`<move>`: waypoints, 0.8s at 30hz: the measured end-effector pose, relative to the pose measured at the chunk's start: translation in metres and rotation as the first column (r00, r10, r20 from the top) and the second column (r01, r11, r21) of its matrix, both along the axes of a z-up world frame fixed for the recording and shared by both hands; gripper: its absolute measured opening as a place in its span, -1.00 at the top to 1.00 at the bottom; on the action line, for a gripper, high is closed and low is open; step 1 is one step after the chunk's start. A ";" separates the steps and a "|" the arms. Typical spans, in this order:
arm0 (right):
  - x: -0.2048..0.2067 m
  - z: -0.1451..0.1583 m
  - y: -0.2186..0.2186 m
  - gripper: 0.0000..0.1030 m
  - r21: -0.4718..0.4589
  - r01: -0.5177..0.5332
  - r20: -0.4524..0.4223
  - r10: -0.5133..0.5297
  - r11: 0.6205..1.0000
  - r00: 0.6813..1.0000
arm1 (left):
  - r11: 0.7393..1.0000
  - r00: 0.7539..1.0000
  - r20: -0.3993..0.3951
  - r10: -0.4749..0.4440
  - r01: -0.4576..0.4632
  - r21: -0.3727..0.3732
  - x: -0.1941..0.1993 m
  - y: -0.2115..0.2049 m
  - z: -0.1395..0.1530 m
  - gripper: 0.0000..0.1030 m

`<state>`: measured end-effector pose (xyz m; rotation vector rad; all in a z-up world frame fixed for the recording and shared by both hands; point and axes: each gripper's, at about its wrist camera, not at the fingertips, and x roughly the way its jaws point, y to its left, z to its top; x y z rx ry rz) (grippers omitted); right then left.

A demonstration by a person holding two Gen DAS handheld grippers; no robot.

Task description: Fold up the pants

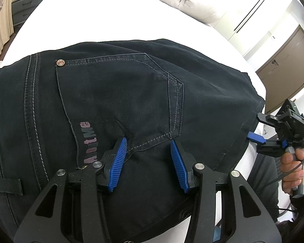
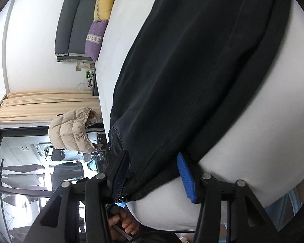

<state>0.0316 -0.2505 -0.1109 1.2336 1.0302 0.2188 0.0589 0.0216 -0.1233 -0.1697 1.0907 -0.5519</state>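
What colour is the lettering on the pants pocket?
Faded pink lettering on the dark pants, clearest in the left wrist view.

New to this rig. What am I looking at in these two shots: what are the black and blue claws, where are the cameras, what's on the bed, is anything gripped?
Each claw is a hand-held two-finger gripper with a fisheye camera looking along its fingers. The left camera shows the left gripper open over the back pocket of dark pants lying on a white bed. It also shows the right gripper at the pants' edge, held in a hand. The right camera, rolled sideways, shows its fingers open around that edge, not clamped.
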 end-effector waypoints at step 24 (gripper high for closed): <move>-0.009 -0.019 0.013 0.98 -0.029 -0.066 -0.004 0.066 0.997 0.998 | 1.000 1.000 -0.008 -0.029 0.029 0.001 -0.013 0.015 0.009 0.15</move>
